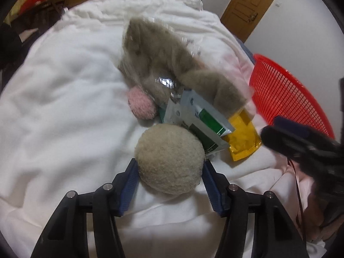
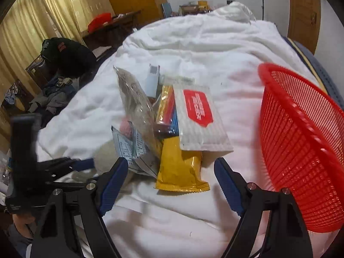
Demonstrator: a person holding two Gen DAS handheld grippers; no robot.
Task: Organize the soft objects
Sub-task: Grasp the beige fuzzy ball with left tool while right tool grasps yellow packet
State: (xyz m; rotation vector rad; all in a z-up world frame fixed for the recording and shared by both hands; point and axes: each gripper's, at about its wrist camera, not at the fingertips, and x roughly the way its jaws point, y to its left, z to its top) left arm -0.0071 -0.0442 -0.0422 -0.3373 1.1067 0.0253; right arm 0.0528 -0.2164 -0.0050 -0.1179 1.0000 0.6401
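The red basket [image 2: 301,146] is cut off at the right edge; packets hide most of the pink ball [image 2: 126,129].

Plush ball [image 1: 171,159] nearest, packets [image 1: 202,124] behind, bagged plush toy [image 1: 163,64] seemingly farthest, basket [image 1: 286,99] right.

Soft indoor light, fisheye-warped dark corners, perhaps slight motion blur

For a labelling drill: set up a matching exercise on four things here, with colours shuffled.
Things:
1. plush ball between the left hand-held gripper's fingers
2. small fuzzy ball
3. mesh basket
4. snack packet before the right hand-held gripper

Colours:
A. red
B. yellow
C. beige
D. pink

Pairs: 1-C, 2-D, 3-A, 4-B
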